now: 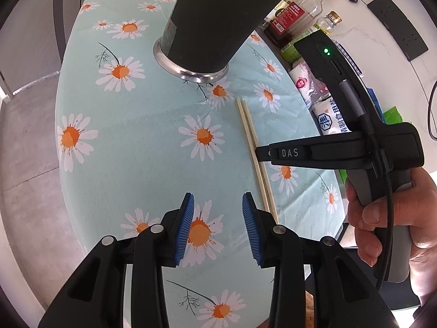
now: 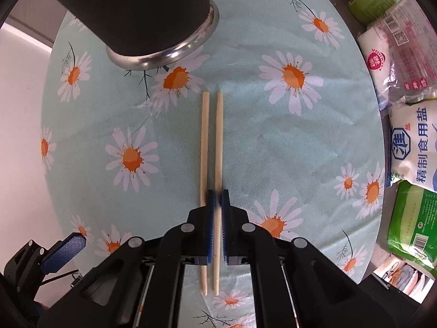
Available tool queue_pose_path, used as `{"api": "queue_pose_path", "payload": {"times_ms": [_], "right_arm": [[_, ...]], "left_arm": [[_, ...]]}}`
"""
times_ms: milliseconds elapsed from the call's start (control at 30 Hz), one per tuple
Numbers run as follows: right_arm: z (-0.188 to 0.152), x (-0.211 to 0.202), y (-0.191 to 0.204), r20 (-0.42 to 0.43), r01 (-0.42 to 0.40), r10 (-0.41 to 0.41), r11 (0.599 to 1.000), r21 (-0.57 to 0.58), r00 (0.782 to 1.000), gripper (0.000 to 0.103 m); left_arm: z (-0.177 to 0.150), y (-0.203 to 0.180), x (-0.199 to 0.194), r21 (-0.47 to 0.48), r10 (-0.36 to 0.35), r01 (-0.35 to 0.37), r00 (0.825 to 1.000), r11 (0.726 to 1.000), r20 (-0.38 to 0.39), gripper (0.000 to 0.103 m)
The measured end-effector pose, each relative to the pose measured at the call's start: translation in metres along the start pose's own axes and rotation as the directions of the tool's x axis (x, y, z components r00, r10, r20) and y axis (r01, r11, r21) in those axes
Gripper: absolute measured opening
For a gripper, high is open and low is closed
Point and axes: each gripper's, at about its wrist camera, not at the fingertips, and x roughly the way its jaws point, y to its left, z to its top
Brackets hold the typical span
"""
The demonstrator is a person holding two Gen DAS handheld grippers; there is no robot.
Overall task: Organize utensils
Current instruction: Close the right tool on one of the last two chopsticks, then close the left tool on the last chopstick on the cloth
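The bench is covered by a pale teal cloth printed with white and orange daisies; to its left is grey concrete floor, and behind its far right edge a white marbled wall carries dark socket plates.

A dark holder with a steel base ring stands on the cloth toward the far edge. Two pale wooden chopsticks lie side by side, near the holder's base and running back toward the near edge.

Only the right wrist view shows the grip: the right tongs are closed on the right-hand chopstick, blue pads pressed to either side of it, while the left-hand chopstick lies just outside the left pad. Only the left wrist view shows the person's hand around the right tool's handle, and that tool's black body crossing the chopsticks from the right.

The left tongs stand apart, holding nothing, above a daisy near the near edge and just left of the chopsticks.

Along the right edge stand glass bottles, with bagged goods beside them: a white salt bag, a green packet and a clear packet with a red seal.
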Motion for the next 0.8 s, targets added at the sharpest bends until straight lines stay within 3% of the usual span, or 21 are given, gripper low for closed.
{"api": "queue_pose_path", "payload": {"times_ms": [367, 600, 800], "right_arm": [[0.002, -0.024, -0.046, 0.011, -0.142, 0.142, 0.990, -0.021, 0.990, 0.006], [0.000, -0.051, -0.080, 0.033, -0.247, 0.250, 0.966, -0.078, 0.968, 0.006], [0.001, -0.058, -0.122, 0.037, -0.311, 0.318, 0.942, -0.129, 0.947, 0.006]], "left_arm": [[0.019, -0.021, 0.015, -0.040, 0.031, -0.033, 0.999, 0.999, -0.041, 0.036], [0.044, -0.045, 0.037, -0.101, 0.038, -0.046, 0.996, 0.994, -0.085, 0.036], [0.057, -0.059, 0.068, -0.120, 0.113, -0.133, 0.980, 0.984, -0.163, 0.033]]}}
